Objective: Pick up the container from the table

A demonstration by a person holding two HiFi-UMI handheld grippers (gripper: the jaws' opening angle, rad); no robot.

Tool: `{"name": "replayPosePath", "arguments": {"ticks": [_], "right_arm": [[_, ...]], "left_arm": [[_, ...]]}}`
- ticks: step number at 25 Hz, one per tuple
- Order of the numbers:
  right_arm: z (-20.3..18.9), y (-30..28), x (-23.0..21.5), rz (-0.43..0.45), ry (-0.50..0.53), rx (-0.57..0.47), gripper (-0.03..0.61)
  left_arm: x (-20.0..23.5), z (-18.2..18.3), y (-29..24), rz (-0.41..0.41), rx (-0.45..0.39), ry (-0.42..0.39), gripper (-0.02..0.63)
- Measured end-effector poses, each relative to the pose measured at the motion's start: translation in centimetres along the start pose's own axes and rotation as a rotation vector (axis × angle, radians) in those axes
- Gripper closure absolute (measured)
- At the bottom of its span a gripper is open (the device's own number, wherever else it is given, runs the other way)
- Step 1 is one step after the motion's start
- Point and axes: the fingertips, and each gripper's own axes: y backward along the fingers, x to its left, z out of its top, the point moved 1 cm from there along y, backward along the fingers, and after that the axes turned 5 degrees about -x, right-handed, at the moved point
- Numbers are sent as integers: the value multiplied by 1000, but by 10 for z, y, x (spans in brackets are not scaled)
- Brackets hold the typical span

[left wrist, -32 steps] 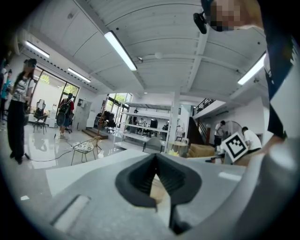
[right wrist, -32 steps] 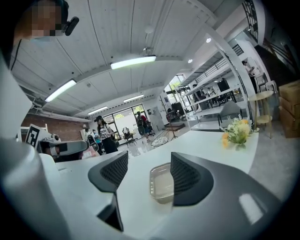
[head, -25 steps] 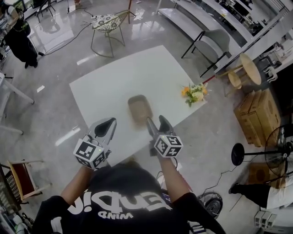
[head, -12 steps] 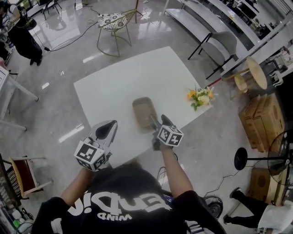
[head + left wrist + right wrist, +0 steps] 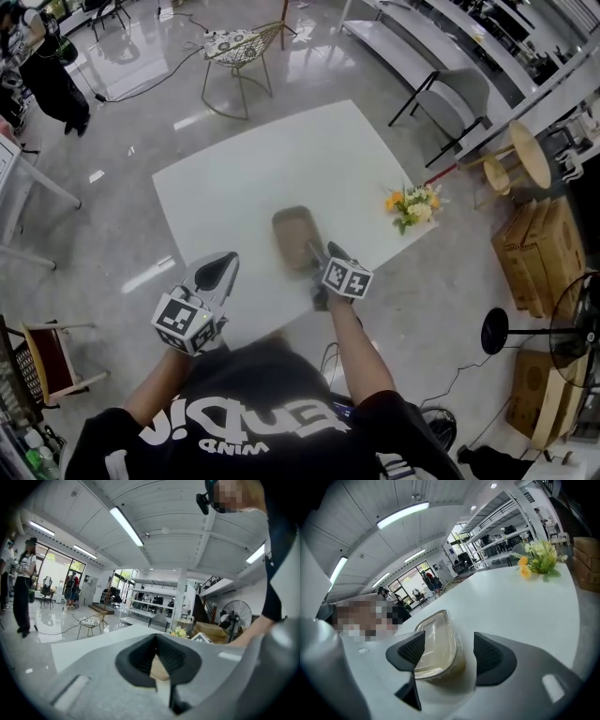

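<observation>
Your right tongs (image 5: 449, 656) have dropped since a second ago and stand apart astride the container's (image 5: 292, 232) near end on the surface (image 5: 244, 169), left tongs (image 5: 219, 266) together.

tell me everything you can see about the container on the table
The container is a shallow rectangular tub with rounded corners. It is tan and looks like glossy translucent plastic, with a clear lid seated on top. It lies flat on the white table, towards the person's edge. The right tool has its open jaws on either side of the container's near end, and no squeeze shows.
</observation>
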Motion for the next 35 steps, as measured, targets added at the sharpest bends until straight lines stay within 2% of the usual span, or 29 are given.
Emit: {"name": "replayPosePath", "arguments": {"ticks": [11,14,25,35], "right_arm": [[-9,-5,3,-12,32,56,278],[-8,-4,8,-6,23,45,323],[3,5,11,-34,6,-1,393],[25,17,27,-24,71,-62,405]], "left_arm": [[5,-4,-5,10,3,8,612],[7,-2,-3,16,2,14,612],[12,-1,2,25,-6,32,612],[10,-2,0,9,-10,40,612]]}}
